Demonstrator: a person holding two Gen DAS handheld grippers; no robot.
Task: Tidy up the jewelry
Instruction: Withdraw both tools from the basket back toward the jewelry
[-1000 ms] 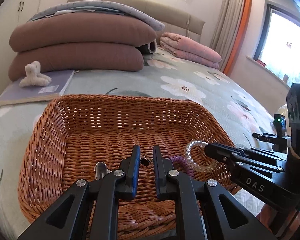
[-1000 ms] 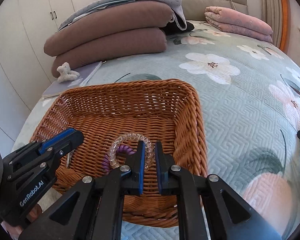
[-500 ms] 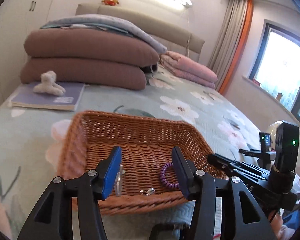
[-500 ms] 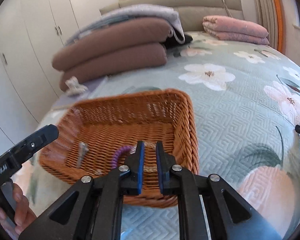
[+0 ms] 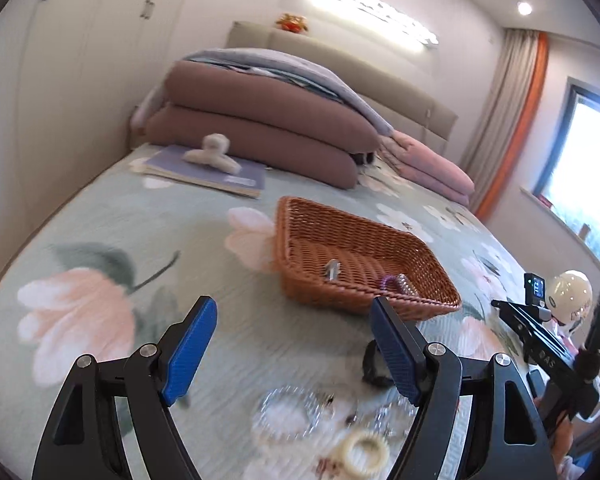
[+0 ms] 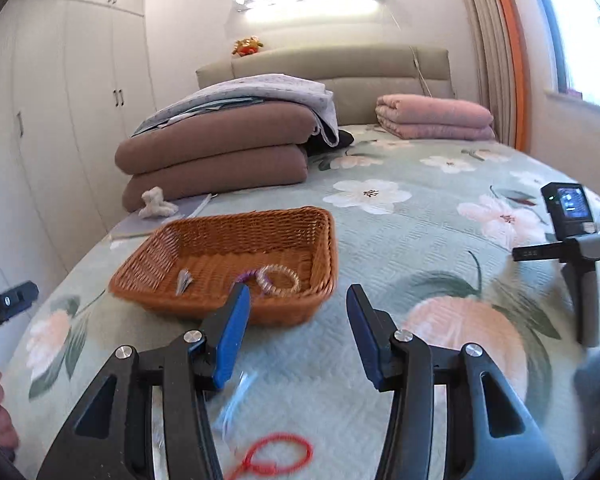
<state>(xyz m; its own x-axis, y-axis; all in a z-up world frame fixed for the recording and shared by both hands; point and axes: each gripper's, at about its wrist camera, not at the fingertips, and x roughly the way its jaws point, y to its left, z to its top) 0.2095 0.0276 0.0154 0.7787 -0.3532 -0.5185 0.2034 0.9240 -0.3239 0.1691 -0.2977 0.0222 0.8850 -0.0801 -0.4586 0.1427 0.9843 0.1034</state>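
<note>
Both grippers hang clear of the wicker basket [image 6: 228, 240] on the bed [image 6: 420, 216], the left gripper [image 5: 292, 344] and right gripper [image 6: 296, 320] with fingers just spread wide, nothing between them. Bead bracelet [image 6: 278, 278], purple coil [image 6: 246, 276] and silver clip [image 6: 183, 280] lie in the basket; a red cord loop [image 6: 280, 456] and clear bead bracelets [image 5: 288, 416] lie loose nearby.

Far ahead of my gripper, brown quilts [image 6: 216, 160] are lying stacked beside a folded pink blanket [image 6: 436, 116], while a small camera on a stand [image 6: 572, 236] is standing to my right.
</note>
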